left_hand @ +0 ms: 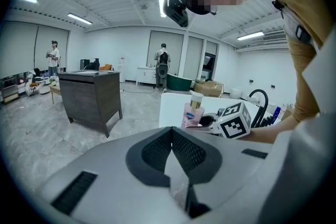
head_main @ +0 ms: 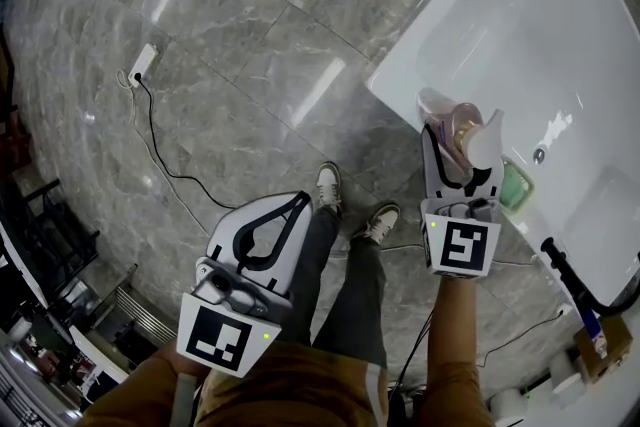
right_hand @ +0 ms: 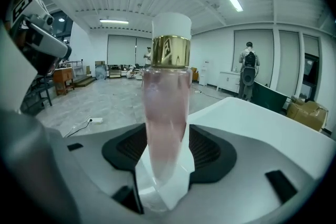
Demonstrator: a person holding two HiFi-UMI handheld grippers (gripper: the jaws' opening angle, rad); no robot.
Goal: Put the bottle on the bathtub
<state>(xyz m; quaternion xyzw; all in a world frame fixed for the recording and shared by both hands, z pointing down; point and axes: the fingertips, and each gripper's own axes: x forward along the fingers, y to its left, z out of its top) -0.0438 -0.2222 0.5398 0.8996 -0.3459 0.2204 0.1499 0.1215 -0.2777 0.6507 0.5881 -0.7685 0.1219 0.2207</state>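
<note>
Bottle (head_main: 462,123) first, in the head view: it is slim and clear, holds pink liquid, and has a gold collar and a white cap. The right gripper (head_main: 462,155) holds it right of centre, over the near corner of the white bathtub (head_main: 400,80) that fills the upper right. From above I cannot tell whether its base touches the rim. A green pad (head_main: 517,185) lies on the rim just beside it, and a black hose (head_main: 575,280) curves at the lower right. The left gripper (head_main: 296,205) hangs lower left of centre over the grey stone floor (head_main: 230,65), well apart from the tub.

In the left gripper view, its jaws are pressed together with nothing between them. Beyond them, right of centre, the bottle (left_hand: 192,112) stands upright at the tub's edge with the right gripper just beside it. A dark cabinet (left_hand: 89,97) stands at the left.

In the right gripper view, the jaws are clamped on the bottle's lower body. It rises upright through the middle of the frame, cap at the top, and the tub's rim spreads away at the right.

The bottle looks rigid, smooth and probably slippery, either glass or hard plastic. It looks well filled, so it likely has some weight. Being tall and narrow, it should tip easily. The low hold on the body suits it. I would set the base flat on a broad part of the rim, clear of the green pad, before the jaws part.
</note>
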